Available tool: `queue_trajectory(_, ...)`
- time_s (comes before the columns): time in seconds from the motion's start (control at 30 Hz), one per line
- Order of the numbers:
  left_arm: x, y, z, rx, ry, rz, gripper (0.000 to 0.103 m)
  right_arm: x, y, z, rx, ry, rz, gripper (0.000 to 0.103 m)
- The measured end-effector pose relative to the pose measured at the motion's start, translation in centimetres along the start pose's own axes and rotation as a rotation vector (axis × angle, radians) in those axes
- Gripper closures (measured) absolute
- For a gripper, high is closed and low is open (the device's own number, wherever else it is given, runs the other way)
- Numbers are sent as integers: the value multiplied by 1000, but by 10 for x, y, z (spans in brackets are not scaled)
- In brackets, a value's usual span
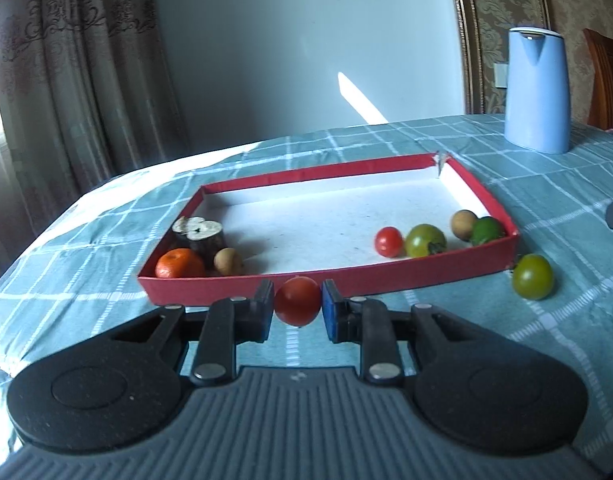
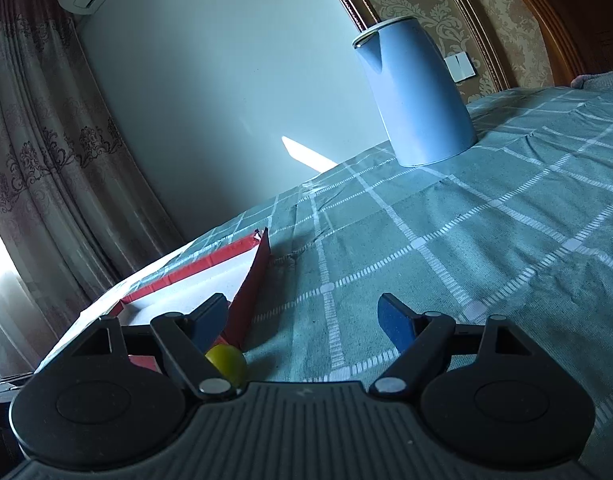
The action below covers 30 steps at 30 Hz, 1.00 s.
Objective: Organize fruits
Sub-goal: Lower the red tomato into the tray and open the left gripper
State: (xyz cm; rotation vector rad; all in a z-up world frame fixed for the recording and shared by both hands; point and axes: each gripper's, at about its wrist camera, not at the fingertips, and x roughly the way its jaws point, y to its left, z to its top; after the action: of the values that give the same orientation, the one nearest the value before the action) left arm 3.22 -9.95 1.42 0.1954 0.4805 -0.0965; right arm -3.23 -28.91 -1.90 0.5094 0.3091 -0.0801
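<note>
- Tangerine, log pieces, left corner of red tray.
- My left gripper: pads clamped on red tomato, before the tray's near wall.
- Green tomato: on tablecloth, outside tray's right corner.
- My right gripper: spread wide, empty.

A table under a teal checked tablecloth carries a shallow red tray at its middle, a green tomato just beside the tray's near right corner, and a blue kettle far right.
</note>
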Motion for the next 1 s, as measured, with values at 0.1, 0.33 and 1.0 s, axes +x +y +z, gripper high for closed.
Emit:
queue_trajectory(0.1,4,19,-2,-45,10,33,79,1,11,-3,-45,14,15,21)
queue_trajectory(0.33,10,50,-11,-117,28,76,79,9,39,-11,-161,76,42,21)
queue_trajectory(1.0,61,76,39,-152,11,96,39,23,53,-15,-237,180,71,21)
